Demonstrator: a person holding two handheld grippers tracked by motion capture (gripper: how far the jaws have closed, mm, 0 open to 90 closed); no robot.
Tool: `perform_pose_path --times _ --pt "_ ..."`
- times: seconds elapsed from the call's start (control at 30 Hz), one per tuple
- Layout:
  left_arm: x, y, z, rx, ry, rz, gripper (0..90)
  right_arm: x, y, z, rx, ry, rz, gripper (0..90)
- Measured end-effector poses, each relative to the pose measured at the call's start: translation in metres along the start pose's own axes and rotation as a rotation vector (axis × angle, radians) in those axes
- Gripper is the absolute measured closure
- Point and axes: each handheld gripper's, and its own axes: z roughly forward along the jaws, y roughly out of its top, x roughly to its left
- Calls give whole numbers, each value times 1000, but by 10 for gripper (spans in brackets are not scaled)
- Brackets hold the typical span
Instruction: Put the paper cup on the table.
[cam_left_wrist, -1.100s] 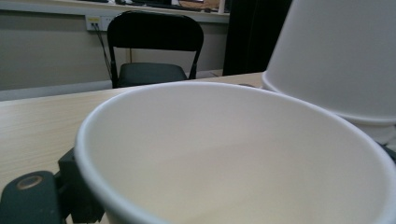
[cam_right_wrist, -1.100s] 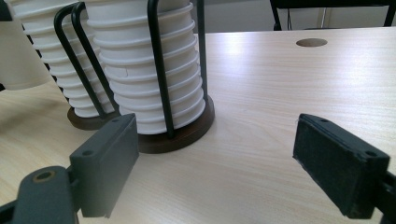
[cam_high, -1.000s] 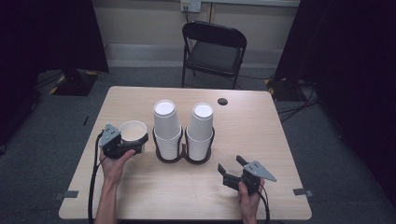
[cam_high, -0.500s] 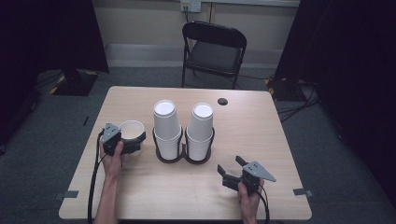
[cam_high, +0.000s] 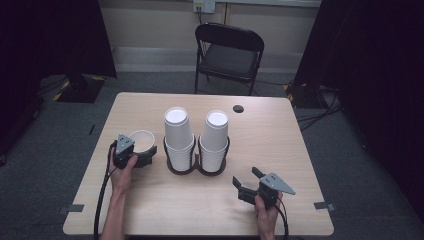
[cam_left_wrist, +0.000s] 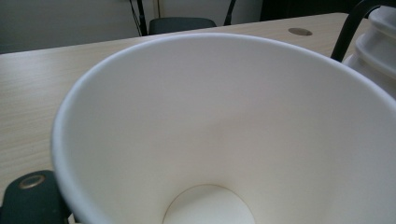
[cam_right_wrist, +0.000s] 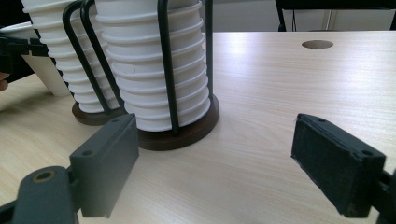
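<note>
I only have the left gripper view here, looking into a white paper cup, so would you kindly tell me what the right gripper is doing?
Observer: The right gripper rests near the table's front edge, jaws apart with nothing between them.
Operator: Thank you. What is that black rod at my right edge?
Observer: It belongs to a black wire cup holder with two stacks of paper cups set upside down.
Operator: And where does my cup sit relative to it?
Observer: The paper cup stands upright, left of the holder and apart from it, with the left gripper at its near side.
</note>
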Motion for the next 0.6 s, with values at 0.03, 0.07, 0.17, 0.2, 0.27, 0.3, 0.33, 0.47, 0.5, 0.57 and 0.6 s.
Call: perform_pose_path --times 0.03,0.07,0.17,0.2,0.27,0.3,0.33,0.47,0.5,0.57,0.6 --pt "0 0 0 4 4 -5 108 0 0 0 0 1 0 143" --pt "0 0 0 13 7 -2 109 0 0 0 1 1 1 144" --pt "1 -3 1 29 14 -6 120 0 0 0 3 4 1 147" --pt "1 -5 1 31 16 -8 124 0 0 0 3 4 0 147" --pt "-1 -7 -1 32 28 -27 128 0 0 0 4 5 0 149" --pt "-2 -8 -1 33 33 -22 131 0 0 0 5 7 -1 150" --pt "-1 -9 -1 49 34 -12 134 0 0 0 5 10 -5 150" --pt "-1 -14 1 81 38 -25 151 0 0 1 3 11 -8 151" --pt "-2 -15 1 79 38 -31 153 0 0 0 5 12 -5 150" --pt "-2 -15 0 101 41 -7 153 0 0 0 4 13 -7 151" --pt "-4 -16 0 91 41 -14 153 0 0 0 4 14 -8 151"
